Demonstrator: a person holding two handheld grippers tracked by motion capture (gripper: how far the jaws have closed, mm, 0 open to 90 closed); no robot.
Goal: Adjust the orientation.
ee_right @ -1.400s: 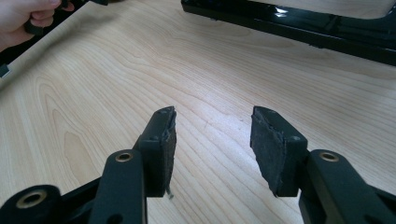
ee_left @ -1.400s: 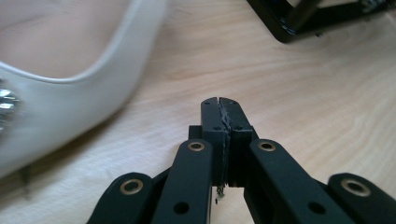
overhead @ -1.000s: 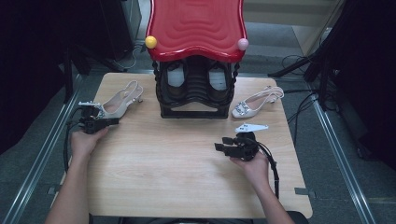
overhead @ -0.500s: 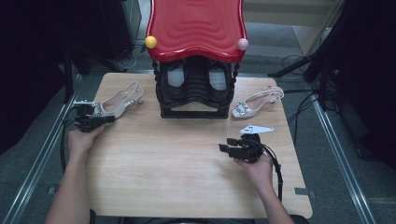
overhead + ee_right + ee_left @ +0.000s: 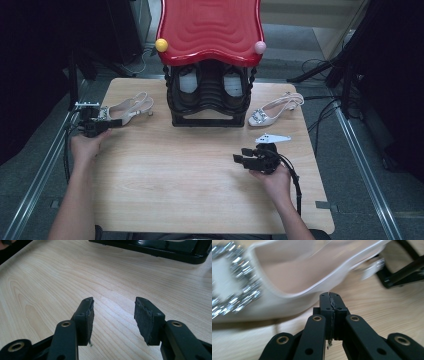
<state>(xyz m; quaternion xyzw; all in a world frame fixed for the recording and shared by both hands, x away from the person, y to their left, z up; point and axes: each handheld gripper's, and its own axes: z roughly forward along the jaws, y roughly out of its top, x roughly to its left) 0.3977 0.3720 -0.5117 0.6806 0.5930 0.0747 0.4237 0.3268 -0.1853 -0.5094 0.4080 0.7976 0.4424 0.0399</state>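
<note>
Since the earlier frame my left gripper (image 5: 107,125) has edged up and out toward the table's left rim, carrying the toe of the left shoe (image 5: 129,109) with it; my right hand has stayed where it was.

Nearest me, the right gripper (image 5: 239,159) rests low over the bare wood of the table (image 5: 175,190) at its right side, lying level and pointing left. In the right gripper view its jaws stand apart with only wood grain between the pads (image 5: 88,315), so it grasps nothing.

Farther out on the left, I see my left gripper's jaws pressed together in the left gripper view (image 5: 331,296), pinched right at the rim of the pale slingback shoe (image 5: 287,277), whose glittering buckle (image 5: 229,282) sits at the toe. Whether the thin edge is truly caught between the pads I cannot make out; the frame is blurred there.

Beyond, at the table's far middle, stands the black shoe rack (image 5: 210,100) under its red wavy top (image 5: 210,27). The matching right shoe (image 5: 275,110) lies just beside the rack's right side, untouched.
</note>
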